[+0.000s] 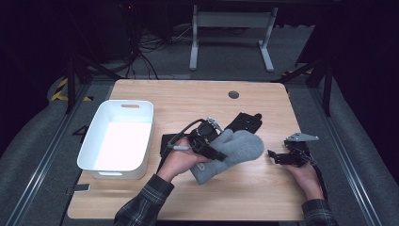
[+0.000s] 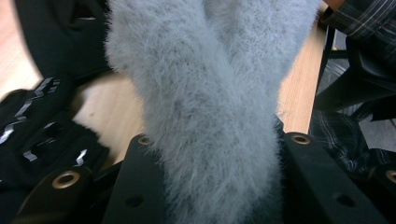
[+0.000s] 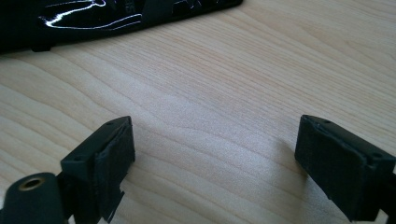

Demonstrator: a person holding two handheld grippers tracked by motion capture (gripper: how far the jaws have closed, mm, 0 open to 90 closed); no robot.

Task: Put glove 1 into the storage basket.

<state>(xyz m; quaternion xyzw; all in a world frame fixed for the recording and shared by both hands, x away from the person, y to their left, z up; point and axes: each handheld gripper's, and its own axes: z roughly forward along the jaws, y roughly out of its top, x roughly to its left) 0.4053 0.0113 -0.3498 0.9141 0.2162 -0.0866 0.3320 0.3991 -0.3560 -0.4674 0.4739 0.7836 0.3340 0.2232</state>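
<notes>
Two handheld grippers work over a wooden table point(image 1: 263, 188): the left gripper point(image 1: 214, 153) is clamped on a fluffy grey mitten point(image 1: 235, 153), jaws pressing the cuff from both sides so it can be carried, probably toward the white bin point(image 1: 96, 155) at the table's left, which looks empty inside. At the right edge, the right gripper point(image 1: 275, 157) rests low with its jaws spread wide on nothing, seemingly free for a pair of black gloves point(image 1: 244, 122) lying just behind the mitten

text: none legible | black glove point(image 2: 32, 126): glossy marks, unreadable
</notes>
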